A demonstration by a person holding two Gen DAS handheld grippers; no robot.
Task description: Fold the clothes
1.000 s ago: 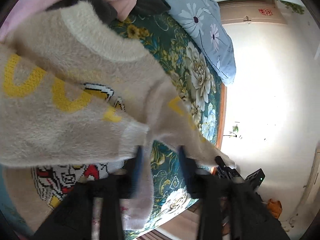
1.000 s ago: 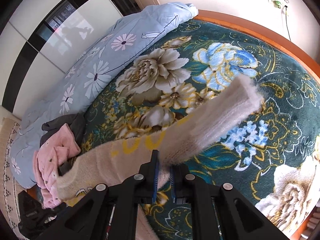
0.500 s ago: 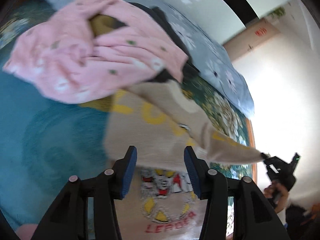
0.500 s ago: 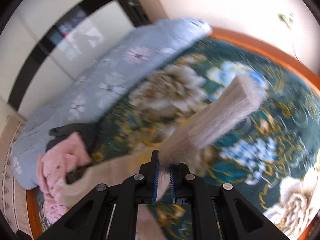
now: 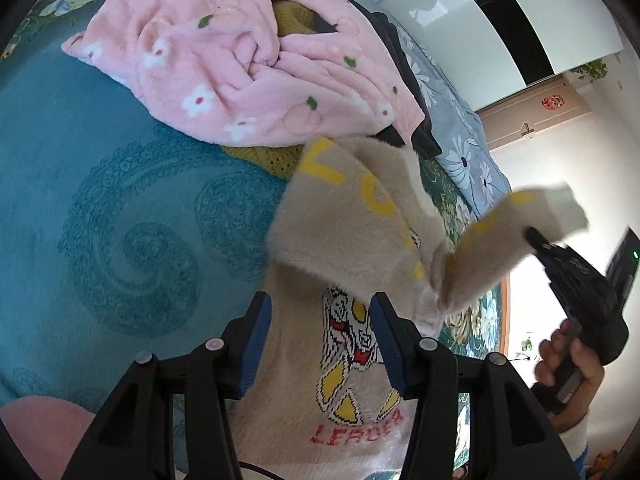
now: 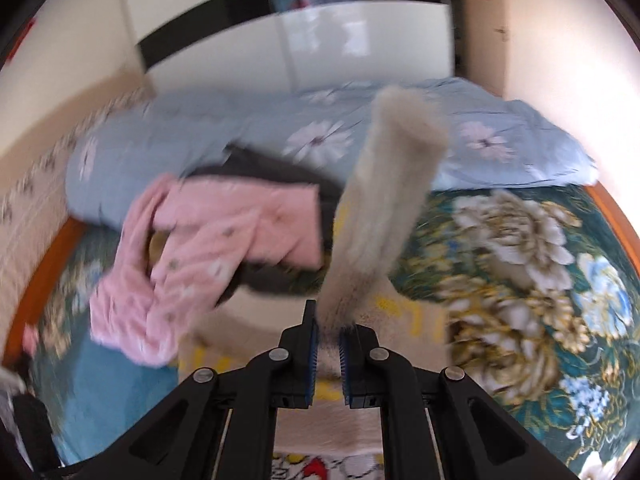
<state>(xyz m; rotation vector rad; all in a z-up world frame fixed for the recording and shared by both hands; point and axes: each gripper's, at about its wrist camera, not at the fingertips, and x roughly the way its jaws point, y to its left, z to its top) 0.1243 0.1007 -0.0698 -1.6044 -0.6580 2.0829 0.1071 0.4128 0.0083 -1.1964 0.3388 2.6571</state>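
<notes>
Sweater (image 5: 360, 344): beige and fuzzy, it lay front-up on the bed, a cartoon figure and red lettering showing; one sleeve was already folded across the chest.
Other sleeve (image 6: 384, 208): it was lifted clear of the body and stood up from the right gripper, probably so it could be laid across the chest like the first.
Right gripper (image 6: 328, 336): its jaws were pressed nearly together on the sleeve near its cuff end, the fabric pinched between the blue pads; a hand (image 5: 568, 364) carried it.
Left gripper (image 5: 320, 344): its jaws stood about half apart above the sweater's chest with nothing between the pads, seemingly free to pin or smooth the fold.
Bed cover (image 5: 120, 200): teal with large flowers, it gave a flat bare patch where the sweater was spread.
Clothes pile (image 5: 240, 64): a pink flowered garment lay crumpled over a mustard knit and something dark, just beyond the sweater's collar, apparently waiting their turn.
Containers: no basket, box or drawer was visible; the clothes lay loose on the bed.
Blue floral duvet (image 6: 480, 140): it was bunched along the far side.
</notes>
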